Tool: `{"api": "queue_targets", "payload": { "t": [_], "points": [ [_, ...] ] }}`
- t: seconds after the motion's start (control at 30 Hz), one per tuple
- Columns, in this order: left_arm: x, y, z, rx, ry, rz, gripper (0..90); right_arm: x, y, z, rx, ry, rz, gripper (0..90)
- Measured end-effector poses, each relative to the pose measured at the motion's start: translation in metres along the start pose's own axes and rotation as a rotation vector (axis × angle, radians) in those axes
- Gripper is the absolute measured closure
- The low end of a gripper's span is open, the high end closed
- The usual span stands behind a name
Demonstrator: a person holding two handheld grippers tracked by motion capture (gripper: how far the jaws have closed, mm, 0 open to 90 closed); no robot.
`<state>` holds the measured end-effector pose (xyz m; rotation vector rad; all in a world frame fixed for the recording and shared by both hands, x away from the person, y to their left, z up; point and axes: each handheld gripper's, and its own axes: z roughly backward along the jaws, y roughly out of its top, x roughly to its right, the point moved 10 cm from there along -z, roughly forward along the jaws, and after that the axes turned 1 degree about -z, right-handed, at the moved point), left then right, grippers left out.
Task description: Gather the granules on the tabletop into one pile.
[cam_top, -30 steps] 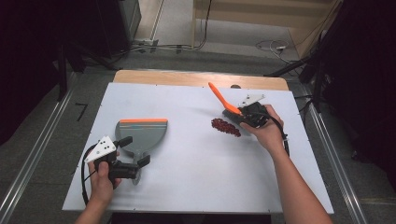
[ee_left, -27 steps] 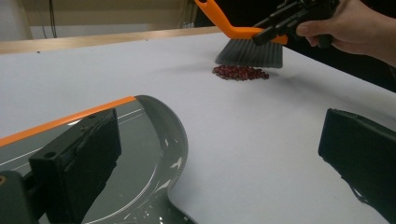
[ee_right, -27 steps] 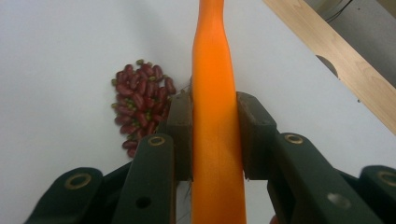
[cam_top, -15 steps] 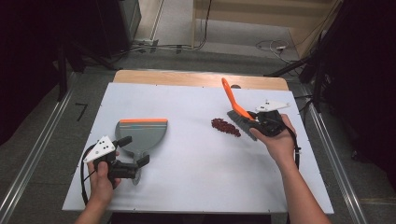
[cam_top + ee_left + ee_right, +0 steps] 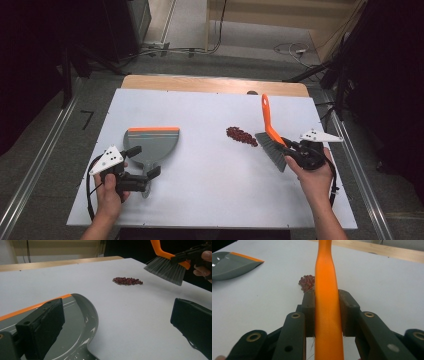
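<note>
Now the right gripper (image 5: 292, 150) has its 2 fingers closed tight on the orange handle of the brush (image 5: 270, 131), whose grey bristles hang just right of the pile of red beans (image 5: 241, 135) on the white bench (image 5: 210, 200). Well left of the beans lies the grey dustpan (image 5: 152, 142) with its orange edge. Near the dustpan's handle the left gripper (image 5: 142, 162) has its fingers spread wide with the handle between them, not pressing on it.

Glossy plastic dustpan (image 5: 152, 145) — matt white table (image 5: 200, 190).
</note>
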<state>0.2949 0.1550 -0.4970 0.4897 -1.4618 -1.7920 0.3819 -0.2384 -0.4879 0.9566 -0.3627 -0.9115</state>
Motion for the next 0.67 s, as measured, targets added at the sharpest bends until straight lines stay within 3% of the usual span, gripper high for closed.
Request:
{"api": "queue_targets", "payload": {
  "t": [0.2, 0.3, 0.67],
  "points": [
    [0.001, 0.000, 0.001, 0.000, 0.003, -0.012, 0.0, 0.009, -0.016, 0.017, 0.010, -0.014, -0.040, 68.6],
    [-0.001, 0.000, 0.003, 0.010, 0.011, -0.010, 0.0, 0.011, -0.022, 0.024, 0.027, 0.002, -0.068, 68.6],
    [-0.003, 0.001, 0.004, 0.031, 0.021, 0.007, 0.0, 0.013, -0.026, 0.026, 0.027, -0.007, -0.073, 68.5]
  ]
}}
